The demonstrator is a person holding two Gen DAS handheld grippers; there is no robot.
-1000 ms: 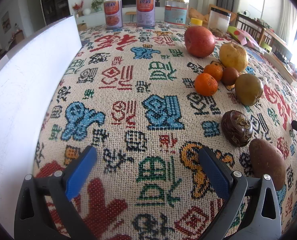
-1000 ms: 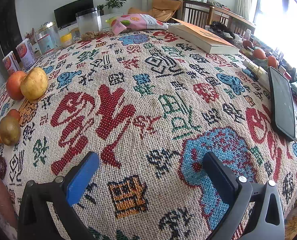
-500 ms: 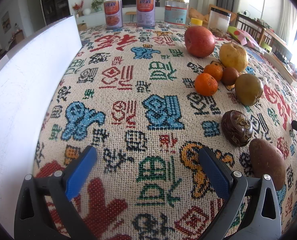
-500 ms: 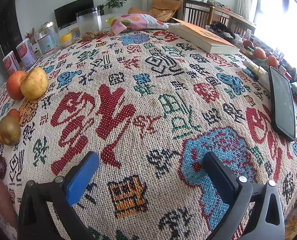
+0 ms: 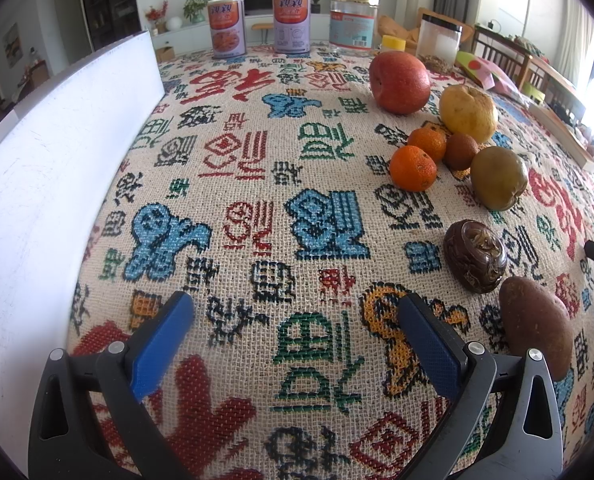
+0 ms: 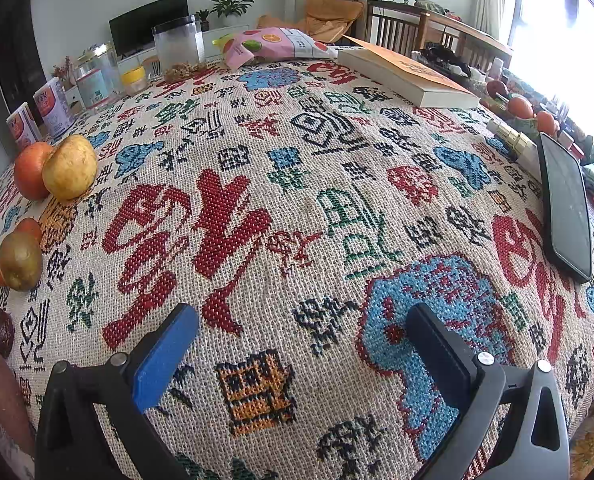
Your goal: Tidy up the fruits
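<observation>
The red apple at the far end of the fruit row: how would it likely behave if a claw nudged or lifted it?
The red apple looks round and smooth, so a nudge would probably roll it, perhaps into the yellow pear beside it. The coarse woven tablecloth may slow that. It looks wide, so a claw would likely need to open fully.

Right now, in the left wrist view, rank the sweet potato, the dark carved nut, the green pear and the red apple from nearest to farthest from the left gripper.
1. Sweet potato: just right of the left gripper, beside its right finger.
2. Dark carved nut: right, a little farther up the cloth.
3. Green pear: right, mid table.
4. Red apple: far, toward the jars.
</observation>
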